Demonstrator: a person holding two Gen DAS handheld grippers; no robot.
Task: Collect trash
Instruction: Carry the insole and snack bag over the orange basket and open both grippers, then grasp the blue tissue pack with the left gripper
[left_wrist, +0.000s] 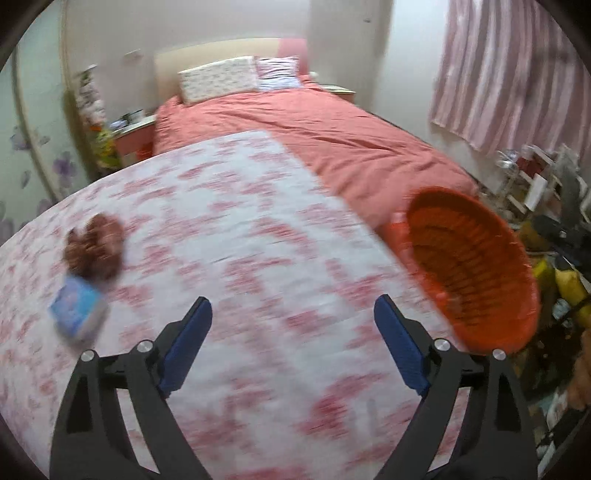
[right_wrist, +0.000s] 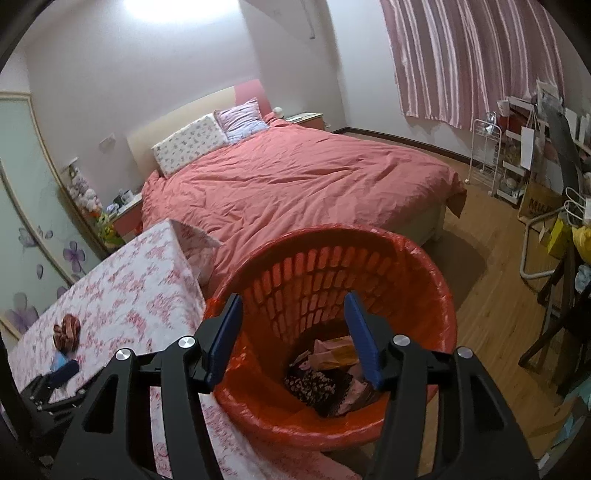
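Several wrappers (right_wrist: 332, 356) already lie in our red bin (right_wrist: 424, 266). Two remain far left on the table (left_wrist: 258, 240): brown wrapper (left_wrist: 95, 246), blue packet (left_wrist: 78, 309). Left gripper (left_wrist: 293, 317) wide, empty; right gripper (right_wrist: 293, 314) half-open, empty.

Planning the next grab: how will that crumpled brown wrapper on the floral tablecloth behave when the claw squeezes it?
The brown wrapper looks crumpled and puffy, so it will probably crush flat rather than resist. It seems light for its size and may skid on the tablecloth if nudged. Irregular folds make rolling unlikely.
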